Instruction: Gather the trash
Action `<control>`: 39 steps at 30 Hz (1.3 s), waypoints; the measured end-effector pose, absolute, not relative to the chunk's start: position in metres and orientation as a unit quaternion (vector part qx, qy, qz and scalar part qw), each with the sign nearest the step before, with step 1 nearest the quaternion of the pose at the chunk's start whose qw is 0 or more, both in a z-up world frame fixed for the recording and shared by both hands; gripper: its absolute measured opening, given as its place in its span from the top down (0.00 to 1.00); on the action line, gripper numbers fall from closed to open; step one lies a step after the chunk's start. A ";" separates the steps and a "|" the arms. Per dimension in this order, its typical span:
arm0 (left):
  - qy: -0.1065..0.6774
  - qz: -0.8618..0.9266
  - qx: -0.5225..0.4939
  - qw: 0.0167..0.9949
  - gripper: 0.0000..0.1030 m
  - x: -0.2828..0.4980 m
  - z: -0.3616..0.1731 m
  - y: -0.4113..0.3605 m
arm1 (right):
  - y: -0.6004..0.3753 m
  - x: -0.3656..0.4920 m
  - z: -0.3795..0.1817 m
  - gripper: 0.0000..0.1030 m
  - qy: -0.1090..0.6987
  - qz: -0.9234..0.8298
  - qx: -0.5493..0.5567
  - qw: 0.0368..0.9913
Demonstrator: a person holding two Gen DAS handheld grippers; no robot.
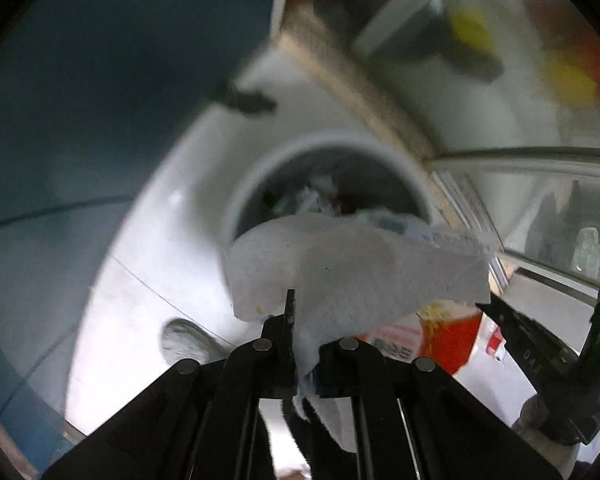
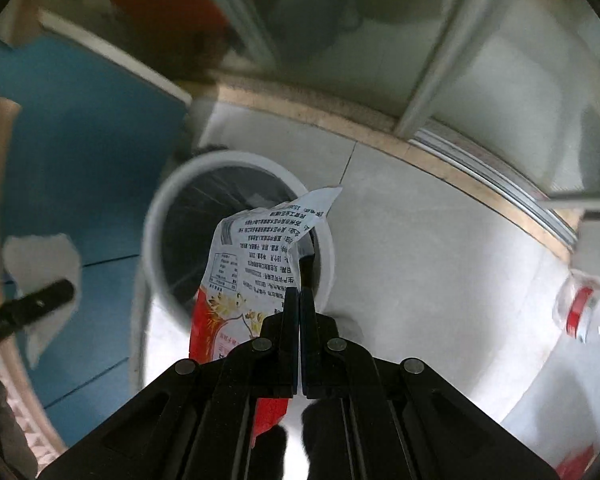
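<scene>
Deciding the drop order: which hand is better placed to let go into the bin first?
Probably the left. Its tongs hold the white tissue right above the bin mouth, while the right tongs hold the snack wrapper nearer the rim.

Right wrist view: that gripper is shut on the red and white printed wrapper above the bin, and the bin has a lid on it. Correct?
Not quite. The bin has no lid; the right wrist view looks straight into its open, dark, ribbed inside. The rest stands: the right gripper is shut on the red and white printed wrapper above it.
</scene>
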State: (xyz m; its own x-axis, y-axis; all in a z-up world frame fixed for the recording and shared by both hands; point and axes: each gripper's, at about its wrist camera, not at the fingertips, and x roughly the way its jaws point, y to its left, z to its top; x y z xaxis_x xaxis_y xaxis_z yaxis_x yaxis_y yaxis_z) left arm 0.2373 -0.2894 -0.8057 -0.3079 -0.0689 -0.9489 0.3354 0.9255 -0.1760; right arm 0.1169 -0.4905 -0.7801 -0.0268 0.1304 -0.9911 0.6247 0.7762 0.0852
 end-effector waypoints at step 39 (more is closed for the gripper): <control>0.651 -0.110 0.153 0.736 0.00 0.157 -0.567 -0.240 | -0.435 0.103 -0.608 0.00 0.648 -0.169 0.155 0.726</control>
State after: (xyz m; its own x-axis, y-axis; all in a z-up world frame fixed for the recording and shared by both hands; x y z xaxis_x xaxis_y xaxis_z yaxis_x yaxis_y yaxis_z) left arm 0.1570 -0.2403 -0.5675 0.1292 0.0372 -0.9909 0.3603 0.9292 0.0818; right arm 0.1031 -0.4349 -0.6082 0.1033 -0.0441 -0.9937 0.4471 0.8945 0.0067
